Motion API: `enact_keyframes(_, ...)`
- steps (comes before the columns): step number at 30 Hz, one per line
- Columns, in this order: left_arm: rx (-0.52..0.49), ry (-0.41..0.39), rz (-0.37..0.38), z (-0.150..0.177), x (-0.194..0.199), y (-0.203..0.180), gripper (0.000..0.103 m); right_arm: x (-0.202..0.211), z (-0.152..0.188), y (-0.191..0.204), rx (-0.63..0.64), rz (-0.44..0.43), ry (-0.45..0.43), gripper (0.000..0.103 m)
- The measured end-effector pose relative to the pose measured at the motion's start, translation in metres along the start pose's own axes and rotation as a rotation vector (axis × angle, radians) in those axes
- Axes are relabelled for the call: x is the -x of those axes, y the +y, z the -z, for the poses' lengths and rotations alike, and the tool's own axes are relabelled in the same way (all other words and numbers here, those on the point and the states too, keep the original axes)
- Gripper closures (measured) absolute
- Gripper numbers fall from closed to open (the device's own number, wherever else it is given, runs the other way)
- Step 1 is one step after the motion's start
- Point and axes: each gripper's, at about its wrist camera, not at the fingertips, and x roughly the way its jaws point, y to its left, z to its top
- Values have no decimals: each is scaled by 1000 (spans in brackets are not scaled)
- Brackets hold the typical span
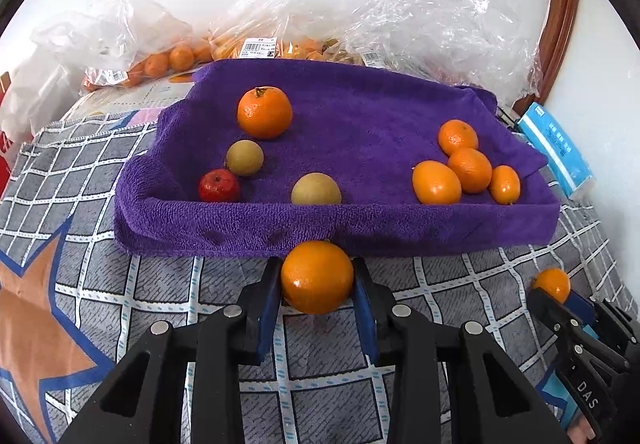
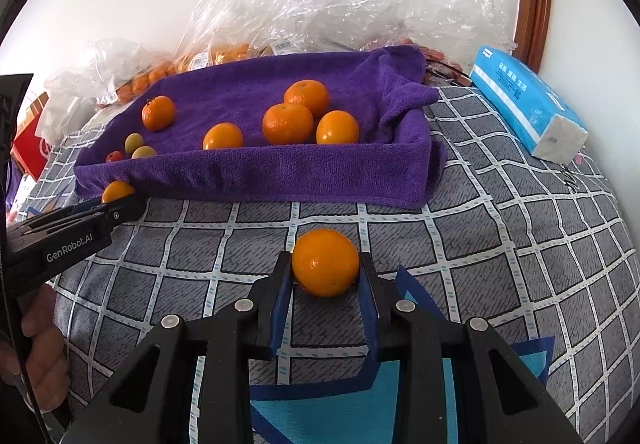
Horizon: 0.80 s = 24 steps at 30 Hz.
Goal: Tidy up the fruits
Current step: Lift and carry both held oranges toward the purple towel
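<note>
An orange (image 1: 317, 276) is clamped in the left gripper (image 1: 316, 284), marked "GenRobot.AI"; another orange (image 2: 325, 262) is clamped in the right gripper (image 2: 325, 276), marked "DAS". Both are round, without long axis.

Open checked bedcover (image 2: 500, 244) before both grippers; the purple towel tray's front wall (image 1: 280, 224) blocks ahead.

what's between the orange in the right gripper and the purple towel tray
Only bare checked bedcover between the held orange and the purple towel tray, shown in the right wrist view.
</note>
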Motion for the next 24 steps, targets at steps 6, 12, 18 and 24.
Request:
enact_keyframes(6,-19,25,19,12,12,0,71,6,0,-2,-4,-18,-24,71)
enact_keyframes(12,-30,57,48,25,35,15,71,10,3,0,-18,24,-10,71)
enact_keyframes(18,-9,36,62,20,66,41,71,33,1,8,-63,31,1,71)
enact_keyframes(24,6,6,60,6,101,57,71,70,-18,23,-61,56,-36,71)
